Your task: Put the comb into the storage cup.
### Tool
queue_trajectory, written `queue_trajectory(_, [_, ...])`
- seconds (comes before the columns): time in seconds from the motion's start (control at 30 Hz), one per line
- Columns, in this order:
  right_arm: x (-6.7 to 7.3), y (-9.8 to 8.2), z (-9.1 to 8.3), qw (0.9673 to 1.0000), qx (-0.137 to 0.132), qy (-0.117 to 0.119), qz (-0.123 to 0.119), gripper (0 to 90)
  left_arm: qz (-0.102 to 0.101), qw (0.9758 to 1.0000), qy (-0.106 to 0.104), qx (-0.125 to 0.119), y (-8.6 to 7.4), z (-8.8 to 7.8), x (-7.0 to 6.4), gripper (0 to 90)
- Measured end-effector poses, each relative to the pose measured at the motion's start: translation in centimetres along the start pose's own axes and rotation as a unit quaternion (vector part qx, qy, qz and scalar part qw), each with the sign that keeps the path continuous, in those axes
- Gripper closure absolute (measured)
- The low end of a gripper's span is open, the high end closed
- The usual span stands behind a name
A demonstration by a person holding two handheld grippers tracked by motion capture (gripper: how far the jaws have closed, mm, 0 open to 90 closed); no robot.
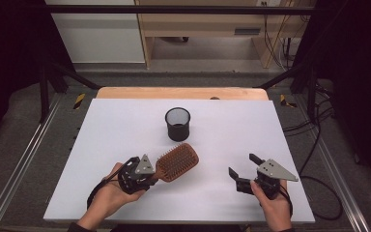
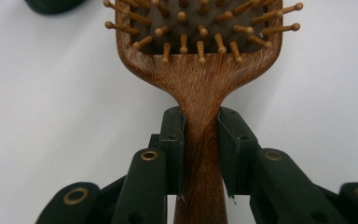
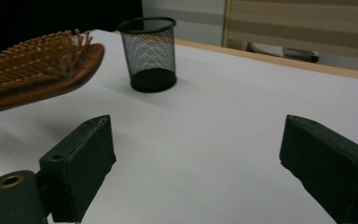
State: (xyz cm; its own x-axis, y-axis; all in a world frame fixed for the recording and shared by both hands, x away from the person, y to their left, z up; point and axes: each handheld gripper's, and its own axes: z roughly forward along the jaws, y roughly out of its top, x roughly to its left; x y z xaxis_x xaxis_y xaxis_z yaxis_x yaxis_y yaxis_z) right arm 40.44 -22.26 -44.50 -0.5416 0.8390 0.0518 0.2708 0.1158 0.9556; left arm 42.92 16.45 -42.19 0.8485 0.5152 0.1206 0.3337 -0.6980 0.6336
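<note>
The left gripper (image 1: pixel 150 175) is clamping the handle of a wooden hairbrush (image 1: pixel 177 162), its jaws pressing the narrow neck from both sides, as the left gripper view shows. The hairbrush is sitting near the middle of the worktop's (image 1: pixel 125 125) front half, its head lifted off the white surface with the bristles (image 2: pixel 200 28) facing up, and it is pointing toward the far right corner. A black mesh cup (image 1: pixel 178 123) is standing upright just beyond the hairbrush head, apart from it, around the centre of the worktop. The right gripper (image 1: pixel 244 169) is hovering near the front right corner with its jaws spread wide and nothing between them
</note>
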Motion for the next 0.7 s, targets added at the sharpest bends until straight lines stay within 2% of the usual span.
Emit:
queue_trajectory(0.07, [0.4,0.1,0.2,0.9995,-0.004,0.02,0.022,8.2,-0.01,0.9995,0.013,-0.026,-0.1,-0.1,-0.1,73.1])
queue_trajectory(0.1, [0.9,0.3,0.4,0.9987,-0.009,0.037,0.035,7.3,-0.017,0.9989,0.019,-0.04,-0.1,-0.1,-0.2,73.2])
queue_trajectory(0.13, [0.9,0.3,0.4,0.9987,-0.009,0.037,0.035,7.3,-0.024,0.998,0.024,-0.053,-0.2,-0.1,-0.2,73.2])
queue_trajectory(0.23, [1.6,0.5,0.8,0.9966,-0.014,0.063,0.051,6.0,-0.031,0.9947,0.044,-0.088,-0.4,-0.3,-0.4,73.2])
queue_trajectory(0.37, [2.5,0.9,1.4,0.9939,-0.02,0.087,0.066,5.4,-0.026,0.9911,0.067,-0.112,-0.7,-0.7,-0.5,73.1])
queue_trajectory(0.4, [3.0,1.1,1.8,0.992,-0.023,0.099,0.076,5.1,-0.027,0.9899,0.072,-0.119,-0.8,-0.7,-0.6,73.1])
queue_trajectory(0.43, [3.0,1.1,1.8,0.992,-0.023,0.099,0.076,5.1,-0.031,0.9885,0.076,-0.127,-1.0,-0.7,-0.6,73.1])
queue_trajectory(0.5, [3.9,1.4,2.6,0.9889,-0.023,0.119,0.086,5.0,-0.037,0.9869,0.079,-0.136,-1.5,-0.7,-0.7,73.1])
queue_trajectory(0.7, [5.4,2.1,4.3,0.9852,-0.015,0.144,0.091,5.0,-0.047,0.9821,0.088,-0.16,-1.8,-0.7,-1.2,73.2])
